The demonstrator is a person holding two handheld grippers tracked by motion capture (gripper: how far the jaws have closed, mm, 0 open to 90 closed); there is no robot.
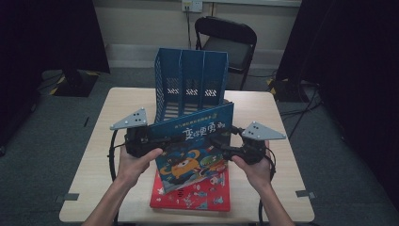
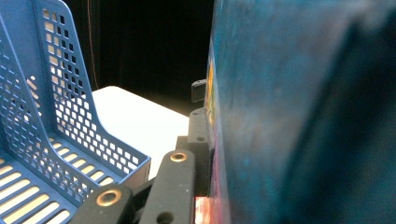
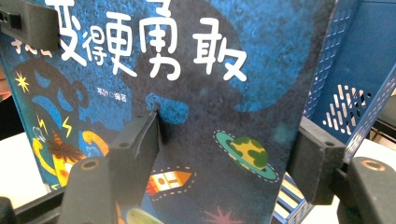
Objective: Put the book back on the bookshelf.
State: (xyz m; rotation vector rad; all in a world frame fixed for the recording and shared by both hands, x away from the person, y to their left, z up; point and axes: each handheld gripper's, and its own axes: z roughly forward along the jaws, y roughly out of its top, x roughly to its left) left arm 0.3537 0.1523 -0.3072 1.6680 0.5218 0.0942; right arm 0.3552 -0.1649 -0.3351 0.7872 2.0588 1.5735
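A blue picture book (image 1: pixel 195 141) is seen in the high view held tilted above the worktop (image 1: pixel 101 141), between the left tongs (image 1: pixel 153 141) and the right tongs (image 1: pixel 226 143), directly in front of a blue file rack (image 1: pixel 190 80). Its lower edge hangs over a red book (image 1: pixel 197 193) lying flat near the worktop's front edge. Whether the two books touch cannot be told.

The overall layout is given by the high view alone: both hands, the three rack compartments and a black chair (image 1: pixel 230 40) behind the worktop. The jaws themselves are poorly resolved there.

In the left gripper view, the blue picture book (image 2: pixel 280 116) is recorded edge-on and blurred, with one jaw of the left tongs (image 2: pixel 205 140) lying flat against its cover. The opposite jaw is hidden behind the book; the tongs are judged closed on it. The perforated wall of the blue file rack (image 2: pixel 60 116) stands close alongside.

In the right gripper view, the cover of the blue picture book (image 3: pixel 187 93) is shown plainly, with white characters, a rocket and a ringed planet. One jaw of the right tongs (image 3: pixel 224 154) is pressed on the cover face and the other sits at the book's far edge, so a grip on the book is recorded. The blue file rack (image 3: pixel 359 84) lies just behind. The book's lower part is cut off.
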